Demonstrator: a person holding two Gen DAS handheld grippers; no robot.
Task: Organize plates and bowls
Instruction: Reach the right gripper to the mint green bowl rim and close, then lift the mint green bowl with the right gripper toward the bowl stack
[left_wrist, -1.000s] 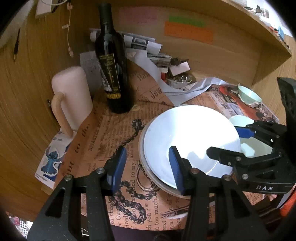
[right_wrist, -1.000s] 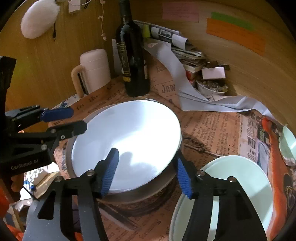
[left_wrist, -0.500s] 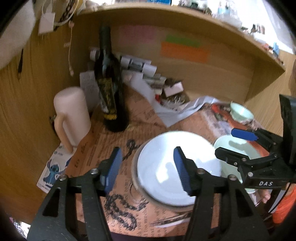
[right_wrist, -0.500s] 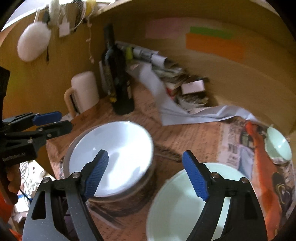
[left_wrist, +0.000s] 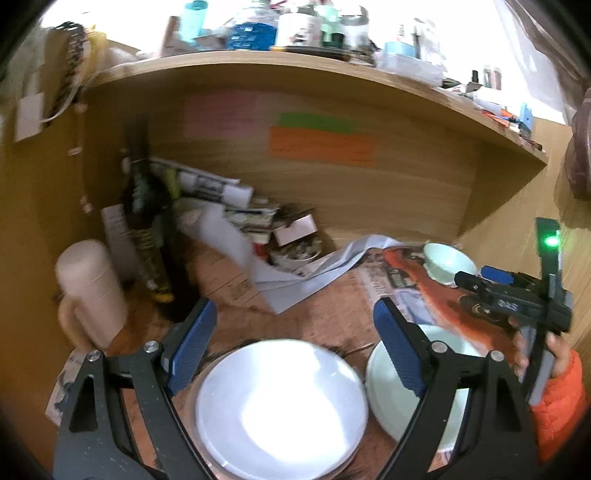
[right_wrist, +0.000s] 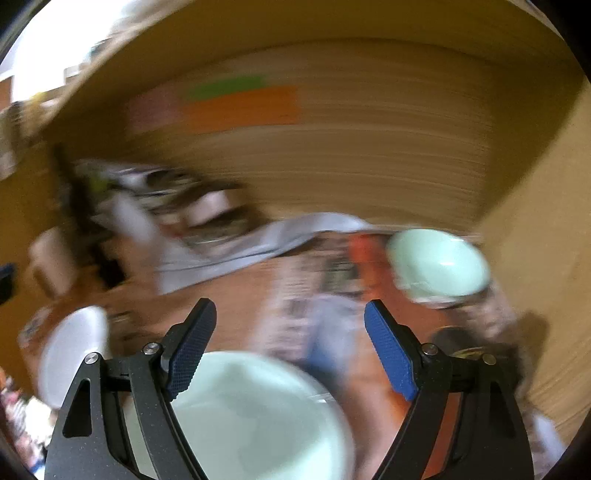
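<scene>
A white plate (left_wrist: 280, 402) lies on top of a darker plate stack below my left gripper (left_wrist: 295, 343), which is open, empty and raised above it. A pale green plate (left_wrist: 384, 373) lies to its right; it also shows in the blurred right wrist view (right_wrist: 255, 413), under my open, empty right gripper (right_wrist: 290, 345). A small pale green bowl (left_wrist: 447, 264) stands at the back right, also in the right wrist view (right_wrist: 439, 267). The right gripper (left_wrist: 480, 278) shows at the right in the left wrist view.
A dark wine bottle (left_wrist: 147, 229) and a pink mug (left_wrist: 92, 295) stand at the back left. Papers and a small cluttered dish (left_wrist: 295, 251) lie against the wooden back wall. A wooden shelf (left_wrist: 295, 70) overhangs the desk. Newspaper covers the desk.
Both grippers have opened wider and pulled up and back from the white plate, which stays on the stack. The right gripper has swung right, over the green plate.
</scene>
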